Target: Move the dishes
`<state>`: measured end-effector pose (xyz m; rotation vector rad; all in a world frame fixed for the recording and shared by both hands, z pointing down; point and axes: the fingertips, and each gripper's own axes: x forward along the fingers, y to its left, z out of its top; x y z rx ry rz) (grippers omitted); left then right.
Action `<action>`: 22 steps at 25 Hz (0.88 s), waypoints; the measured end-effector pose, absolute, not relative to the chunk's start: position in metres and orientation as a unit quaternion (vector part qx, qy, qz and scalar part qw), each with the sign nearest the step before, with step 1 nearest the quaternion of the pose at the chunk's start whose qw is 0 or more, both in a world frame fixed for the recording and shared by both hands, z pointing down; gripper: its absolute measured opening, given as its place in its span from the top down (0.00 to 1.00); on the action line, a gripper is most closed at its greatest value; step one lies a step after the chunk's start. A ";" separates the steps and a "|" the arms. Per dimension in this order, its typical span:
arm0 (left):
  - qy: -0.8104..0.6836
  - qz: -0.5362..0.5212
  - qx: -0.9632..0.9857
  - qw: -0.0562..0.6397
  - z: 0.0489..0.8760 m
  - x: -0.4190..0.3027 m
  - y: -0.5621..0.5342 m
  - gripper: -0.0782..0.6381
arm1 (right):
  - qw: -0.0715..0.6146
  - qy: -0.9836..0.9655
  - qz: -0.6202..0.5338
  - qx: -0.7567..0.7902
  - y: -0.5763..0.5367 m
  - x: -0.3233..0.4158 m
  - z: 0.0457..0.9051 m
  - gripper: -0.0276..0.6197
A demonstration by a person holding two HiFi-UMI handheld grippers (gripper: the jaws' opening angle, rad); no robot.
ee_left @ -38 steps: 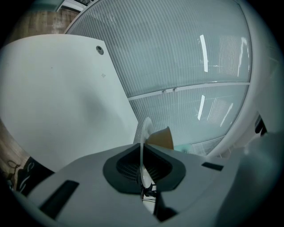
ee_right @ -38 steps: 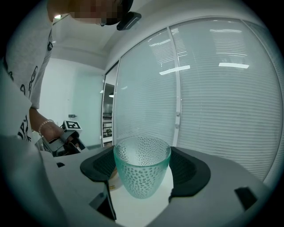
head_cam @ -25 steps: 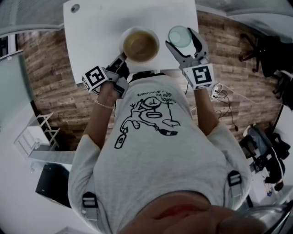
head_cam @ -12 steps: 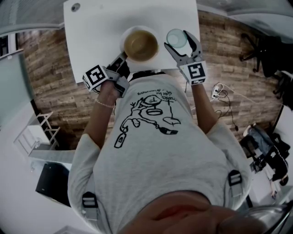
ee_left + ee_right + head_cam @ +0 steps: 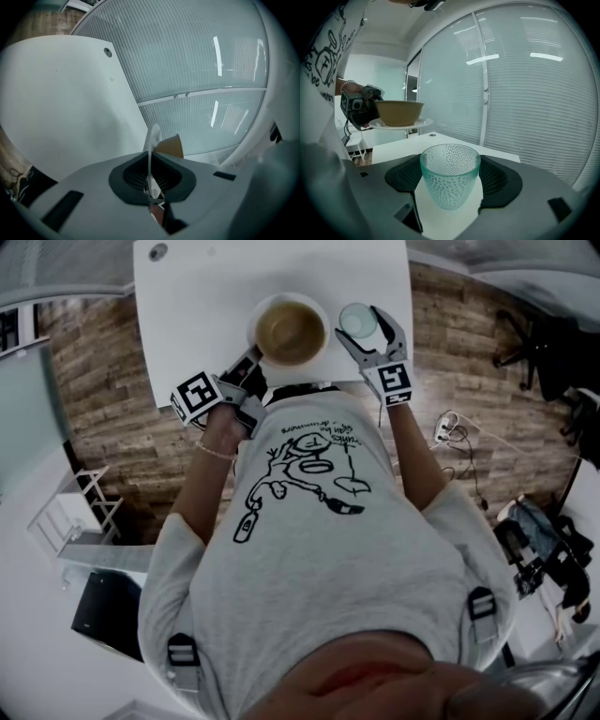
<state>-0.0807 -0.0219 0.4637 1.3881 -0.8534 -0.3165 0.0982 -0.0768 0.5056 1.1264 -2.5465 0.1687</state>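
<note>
Moved: right gripper (image 5: 361,322), grasping glass (image 5: 450,176), lower over table's (image 5: 206,315) near-right corner.
Left gripper (image 5: 251,359): clenched on plate (image 5: 153,139) rim, bowl (image 5: 289,331) atop.

Teal dimpled glass (image 5: 450,176), tan bowl (image 5: 289,331), seemingly white plate (image 5: 423,123)

Scrawled lettering on the shirt (image 5: 319,549) — too small to read.

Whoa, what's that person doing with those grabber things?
A person is moving dishes with two handheld grippers at a white table. The left gripper pinches the rim of a white plate carrying a brown bowl, held in the air. The right gripper grips a green bumpy glass near the table's edge.
</note>
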 end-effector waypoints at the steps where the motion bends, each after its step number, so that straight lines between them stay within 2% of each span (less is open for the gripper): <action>1: -0.380 -0.140 0.617 0.675 0.464 -0.081 -0.022 0.88 | 0.174 -0.899 0.063 0.398 -0.077 0.098 0.510 0.37; 22: -0.391 -0.144 0.609 0.675 0.466 -0.085 -0.022 0.88 | 0.200 -0.893 0.093 0.393 -0.070 0.108 0.572 0.37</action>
